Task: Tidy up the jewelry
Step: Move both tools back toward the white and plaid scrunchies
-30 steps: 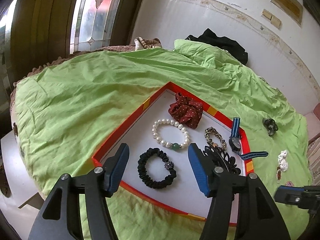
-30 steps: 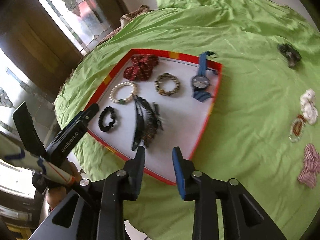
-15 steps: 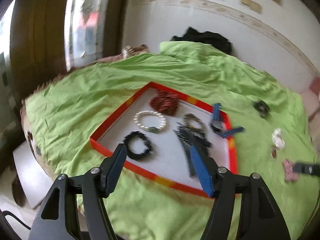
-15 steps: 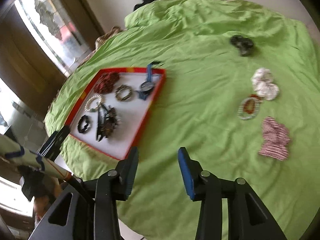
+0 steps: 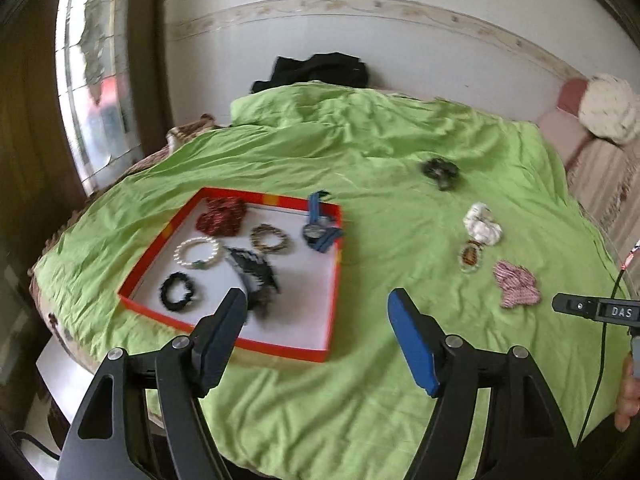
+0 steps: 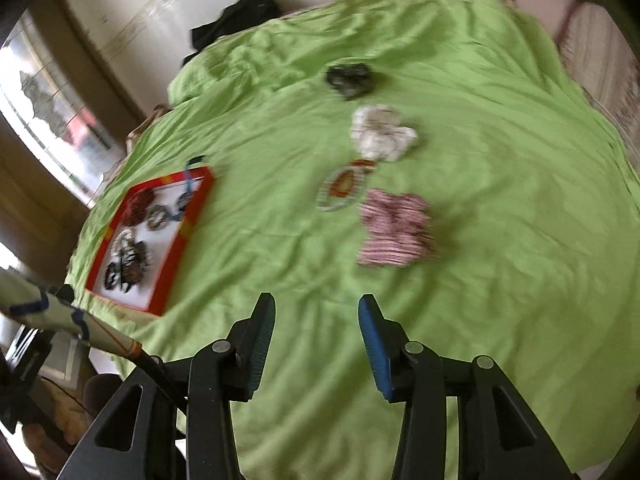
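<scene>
A red-rimmed white tray (image 5: 335, 280) (image 6: 182, 248) lies on the green bedspread and holds a red scrunchie (image 5: 221, 216), a pearl bracelet (image 5: 197, 252), a black scrunchie (image 5: 178, 292), a dark hair clip (image 5: 256, 268), a beaded bracelet (image 5: 270, 238) and a blue watch (image 5: 318, 232). Loose on the spread lie a pink striped scrunchie (image 6: 394, 228) (image 5: 516, 284), a beaded bracelet (image 6: 342, 186) (image 5: 470, 256), a white scrunchie (image 6: 382, 134) (image 5: 482, 226) and a dark scrunchie (image 6: 348, 78) (image 5: 440, 170). My left gripper (image 5: 316, 304) is open and empty, near the tray's front right corner. My right gripper (image 6: 318, 312) is open and empty, short of the pink scrunchie.
The green bedspread (image 5: 360, 400) covers a bed against a white wall. A black garment (image 5: 316, 70) lies at the far edge. A stained-glass window (image 5: 96, 92) is on the left. A pillow and a striped cover (image 5: 604, 152) are at the right.
Both grippers have pulled back from the tray and swung right. The right gripper now faces the loose items on the spread, and the hair clip lies in the tray.
</scene>
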{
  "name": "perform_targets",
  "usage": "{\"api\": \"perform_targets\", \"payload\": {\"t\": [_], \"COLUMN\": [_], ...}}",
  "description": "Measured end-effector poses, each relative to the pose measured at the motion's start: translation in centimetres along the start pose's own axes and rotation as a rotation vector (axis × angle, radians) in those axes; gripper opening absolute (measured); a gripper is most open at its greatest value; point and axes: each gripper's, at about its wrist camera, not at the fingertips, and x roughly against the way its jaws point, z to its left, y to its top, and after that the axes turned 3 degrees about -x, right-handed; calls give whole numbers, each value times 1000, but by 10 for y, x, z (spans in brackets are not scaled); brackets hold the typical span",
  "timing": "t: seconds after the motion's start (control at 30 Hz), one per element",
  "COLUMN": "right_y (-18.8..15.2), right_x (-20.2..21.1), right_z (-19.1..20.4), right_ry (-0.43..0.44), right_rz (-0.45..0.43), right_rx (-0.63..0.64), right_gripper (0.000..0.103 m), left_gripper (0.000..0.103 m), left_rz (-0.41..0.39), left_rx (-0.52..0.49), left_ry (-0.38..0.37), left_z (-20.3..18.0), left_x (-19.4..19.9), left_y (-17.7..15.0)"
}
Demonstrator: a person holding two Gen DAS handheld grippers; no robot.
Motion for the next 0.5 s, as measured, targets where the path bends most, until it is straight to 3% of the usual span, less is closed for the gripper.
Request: {"api": "perform_targets", "payload": {"t": [0.13, 0.5], "right_y": [-3, 0], "right_x": [3, -3], "right_z": [-35, -92], "right_ry": [-24, -43], "right_rz": [-6, -10], "right_rx": [-43, -129], "right_gripper": [47, 48], "left_gripper": [73, 73], "left_rz": [28, 88], "left_rx": [-35, -129], "left_ry": [-38, -50], "left_z": [-28, -76], "left_x": [-4, -21], "left_y": [2, -4]}}
